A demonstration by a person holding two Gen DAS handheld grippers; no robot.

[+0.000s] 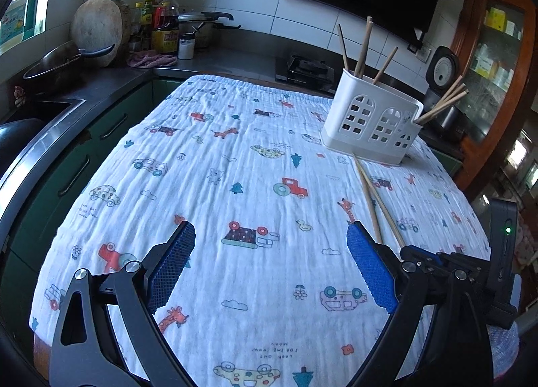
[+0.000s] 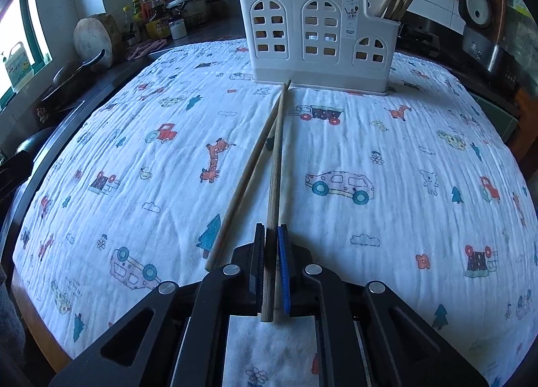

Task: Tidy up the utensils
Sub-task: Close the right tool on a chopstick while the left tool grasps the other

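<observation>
A white plastic utensil holder [image 2: 316,37] stands at the far side of the table, with several wooden chopsticks upright in it. Two more chopsticks lie on the printed cloth, their far tips touching the holder's base. My right gripper [image 2: 271,229] is shut on the near end of the right chopstick [image 2: 275,168]. The loose chopstick [image 2: 242,185] lies just to its left. In the left wrist view the holder [image 1: 370,121] is at the upper right. My left gripper [image 1: 270,225] hangs open over bare cloth, holding nothing, left of the held chopstick [image 1: 386,215] and the right gripper [image 1: 423,257].
A cartoon-print cloth [image 1: 235,158] covers the table. Behind it on the dark counter are a round chopping block [image 1: 97,30], bottles [image 1: 164,30], a wok [image 1: 53,64] and a stove [image 1: 306,69]. A rice cooker [image 1: 442,74] and a wooden cabinet [image 1: 497,50] stand to the right.
</observation>
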